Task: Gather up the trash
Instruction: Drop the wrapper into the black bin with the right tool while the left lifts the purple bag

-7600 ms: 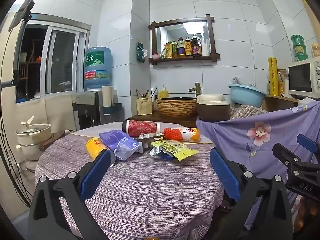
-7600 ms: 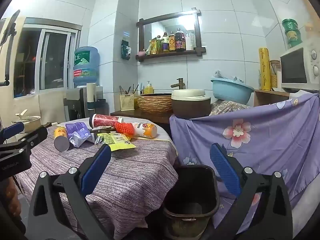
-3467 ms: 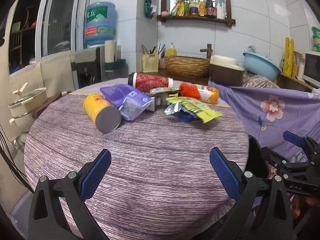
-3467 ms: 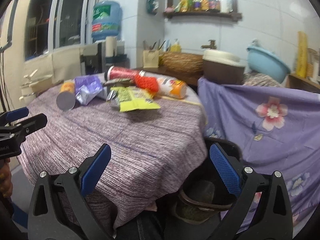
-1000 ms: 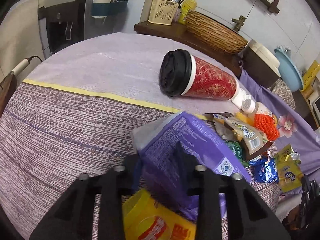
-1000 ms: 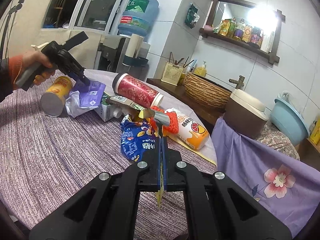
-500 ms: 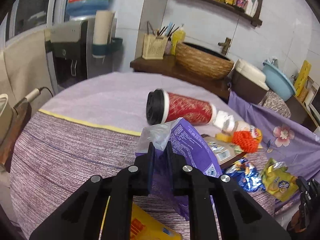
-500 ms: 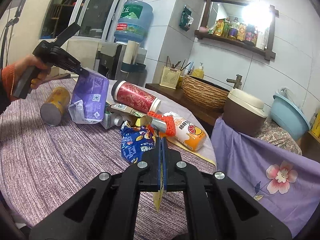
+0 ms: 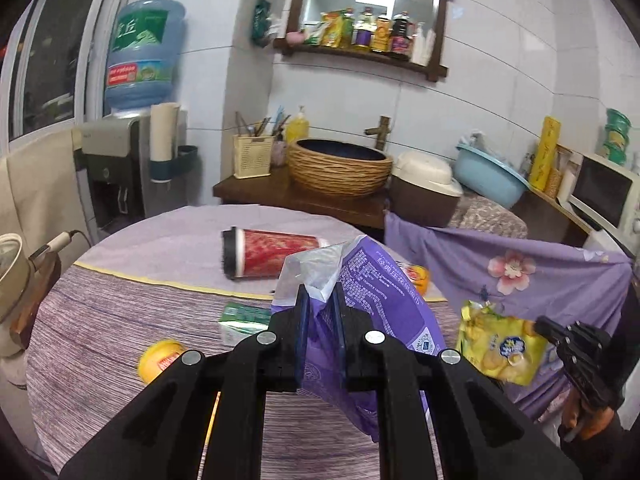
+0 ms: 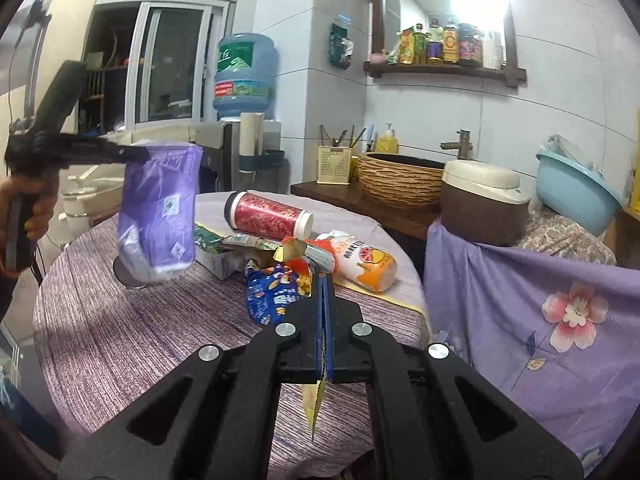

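**Both grippers clamped on wrappers above the round table**

Left gripper [image 9: 320, 304] has just drawn its blue pads [image 9: 303, 320] tight on the crinkled top of a glossy purple snack bag [image 9: 372, 304]; in the right wrist view the bag [image 10: 160, 208] hangs clear of the cloth over the table's left part, slack and creased, with clear film at its mouth. Right gripper [image 10: 323, 308] is pressed fully together on a thin yellow wrapper [image 10: 313, 404], whose serrated tip pokes out below the pads; from the left wrist view that wrapper [image 9: 500, 348] hangs flat and shiny off the table's right edge, over the flowered purple drape [image 9: 532, 272].

On the table [image 10: 120, 352], covered in a ribbed purple woven cloth, a red patterned cylinder cup [image 10: 268, 214] with a black lid lies on its side toward the far edge. Near the middle sit a small green-and-white carton [image 10: 218, 254], a crumpled blue foil chip bag [image 10: 276, 292] and a white-and-orange juice bottle [image 10: 360, 264], also on its side, close to the right edge. A yellow can [image 9: 160, 360] lies near the left edge, partly blurred.

Behind the table a woven basket-sided basin [image 10: 400, 180] rests on a dark wooden counter, a slotted cream holder [image 10: 334, 164] beside it carrying upright utensils, and a pale blue plastic tub [image 10: 576, 192] holding something crumpled that I cannot make out
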